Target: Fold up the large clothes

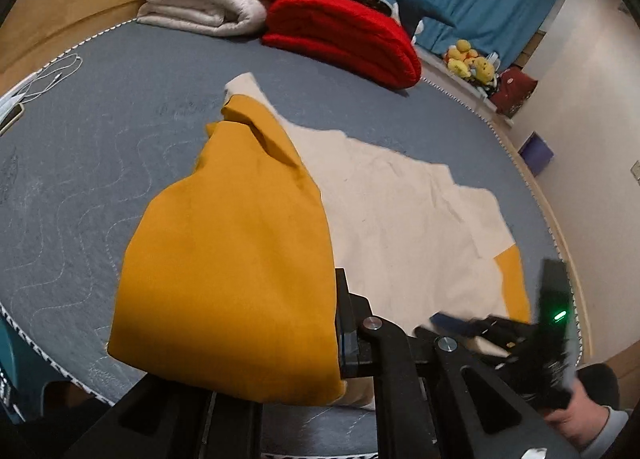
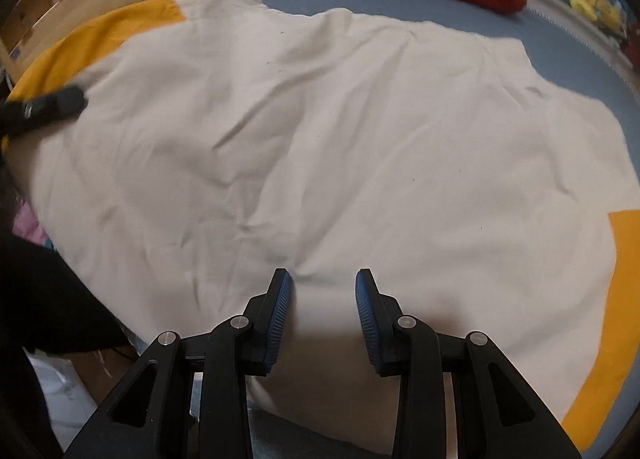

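The left gripper (image 1: 340, 343) pinches the shirt's (image 2: 320, 139) yellow sleeve (image 1: 228, 259), lifted (it drapes leftward). The right gripper (image 2: 325, 315), jaws spread, hovers over the cream body.

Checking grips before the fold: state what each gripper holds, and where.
Left gripper: shut on the cream-and-mustard garment, at its mustard sleeve. Right gripper: open, holds nothing.
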### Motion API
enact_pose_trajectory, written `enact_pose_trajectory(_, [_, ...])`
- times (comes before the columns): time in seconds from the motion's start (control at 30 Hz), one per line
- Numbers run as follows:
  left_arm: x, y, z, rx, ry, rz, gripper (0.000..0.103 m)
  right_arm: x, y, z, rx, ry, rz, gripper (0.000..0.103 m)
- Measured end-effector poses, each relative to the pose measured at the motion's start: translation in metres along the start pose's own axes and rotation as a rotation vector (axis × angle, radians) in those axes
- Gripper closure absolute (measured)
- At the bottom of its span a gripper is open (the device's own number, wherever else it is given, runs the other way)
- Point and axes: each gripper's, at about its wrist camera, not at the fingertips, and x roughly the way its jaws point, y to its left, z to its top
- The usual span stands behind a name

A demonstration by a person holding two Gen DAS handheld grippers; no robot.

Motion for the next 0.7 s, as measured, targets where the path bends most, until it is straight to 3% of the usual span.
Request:
enact_pose_trajectory(0.17, [0.002,-0.035,0.003,0.077,-0.033,-0.024,0.092,-0.086,-0.04,0.027,0.002,-0.204,-0.066,0.067])
enact_pose_trajectory(0.37, [0.014,-0.127,-0.013,0.307,-0.06,-0.069,0.093,-0.187,-0.128,0.017,0.01,-0.416,-0.317,0.063])
enact_pose_trajectory(0.43, [0.02,-0.16,-0.024,0.383,-0.061,-0.091,0.093,-0.203,-0.164,-0.001,0.078,-0.443,-0.396,0.063])
enact_pose_trajectory(0.5, [0.029,-0.202,-0.041,0.486,-0.055,-0.12,0.093,-0.208,-0.192,-0.021,0.186,-0.442,-0.415,0.063])
enact_pose_trajectory(0.57, [0.039,-0.233,-0.058,0.569,-0.034,-0.139,0.093,-0.209,-0.212,-0.034,0.253,-0.387,-0.395,0.063])
enact_pose_trajectory(0.7, [0.079,-0.289,-0.106,0.731,0.083,-0.148,0.089,-0.228,-0.234,-0.049,0.309,-0.405,-0.352,0.063])
